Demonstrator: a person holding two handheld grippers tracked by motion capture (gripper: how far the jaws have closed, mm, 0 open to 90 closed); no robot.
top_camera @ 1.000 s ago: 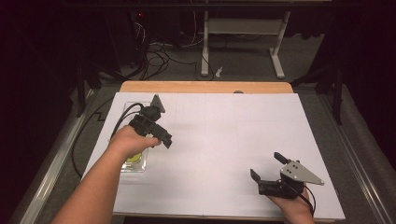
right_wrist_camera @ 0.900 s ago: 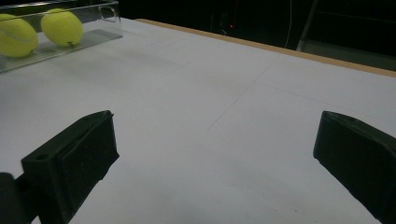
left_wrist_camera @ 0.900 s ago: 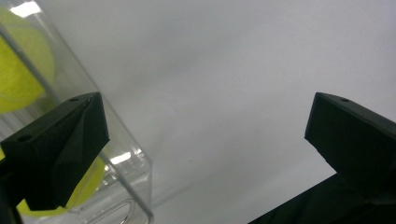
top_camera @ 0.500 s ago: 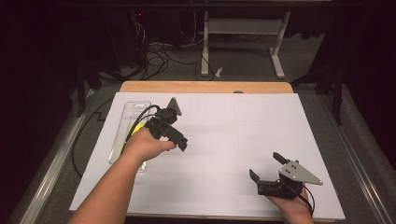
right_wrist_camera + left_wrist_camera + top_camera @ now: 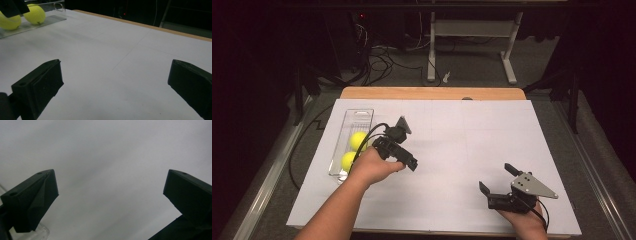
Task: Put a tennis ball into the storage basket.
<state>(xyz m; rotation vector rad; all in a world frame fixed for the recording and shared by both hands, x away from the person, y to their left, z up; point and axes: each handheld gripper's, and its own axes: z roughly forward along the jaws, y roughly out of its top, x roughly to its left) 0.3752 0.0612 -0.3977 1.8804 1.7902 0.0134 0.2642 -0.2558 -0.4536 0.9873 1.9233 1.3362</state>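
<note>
Jaws spread and empty on the right gripper, lowest in the frame at lower right. Left of centre, the left gripper is likewise gaping over white paper — just beside the clear tray, which holds two yellow balls.

The left forearm reaches in from the bottom edge, slanting up and to the right. Its hand grips the left gripper, whose jaws stand wide apart with nothing between them. The right hand sits low at the near edge, holding the right gripper, jaws spread and empty.
</note>
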